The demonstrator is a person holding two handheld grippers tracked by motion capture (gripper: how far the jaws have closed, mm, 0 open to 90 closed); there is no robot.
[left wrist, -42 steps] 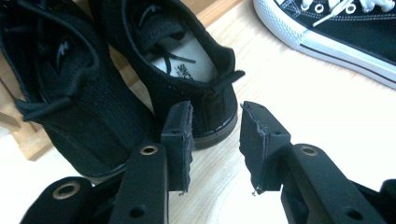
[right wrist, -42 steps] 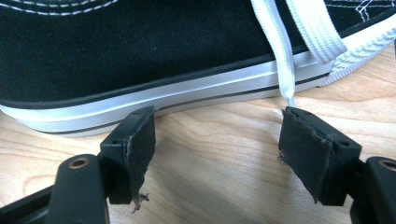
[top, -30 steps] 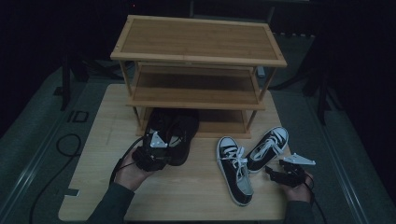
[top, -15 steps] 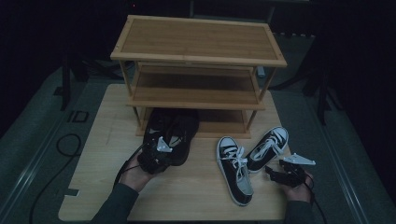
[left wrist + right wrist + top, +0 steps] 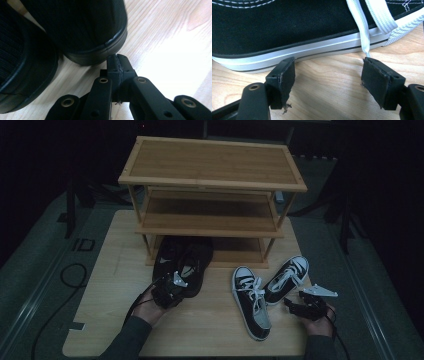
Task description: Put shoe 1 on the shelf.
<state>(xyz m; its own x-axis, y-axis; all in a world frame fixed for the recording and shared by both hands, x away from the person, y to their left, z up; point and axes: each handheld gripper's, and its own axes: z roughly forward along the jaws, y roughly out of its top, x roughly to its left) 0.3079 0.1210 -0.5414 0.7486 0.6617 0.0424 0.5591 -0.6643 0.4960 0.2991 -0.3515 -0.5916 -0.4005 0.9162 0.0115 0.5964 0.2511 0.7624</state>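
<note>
A pair of black shoes [image 5: 182,262] stands on the wooden board in front of the rack's bottom shelf. My left gripper [image 5: 170,292] sits low at their near end. In the left gripper view its jaws [image 5: 117,58] have just closed and stand shut together with nothing between them, the tips touching the rim of one black shoe [image 5: 82,27]. Two black-and-white sneakers [image 5: 252,302] [image 5: 287,277] lie at the right. My right gripper [image 5: 292,304] is open beside them; its pads [image 5: 328,72] face the white sole of a sneaker [image 5: 287,27], with a lace end hanging at the right pad.
A three-tier bamboo shoe rack [image 5: 212,170] stands at the back of the light wooden board [image 5: 115,270]. A black cable [image 5: 70,275] loops on the grey floor at the left. Dark stands surround the table.
My left gripper has sunk a little towards the board at the black shoes' near end. The right hand and the sneakers have stayed put.
</note>
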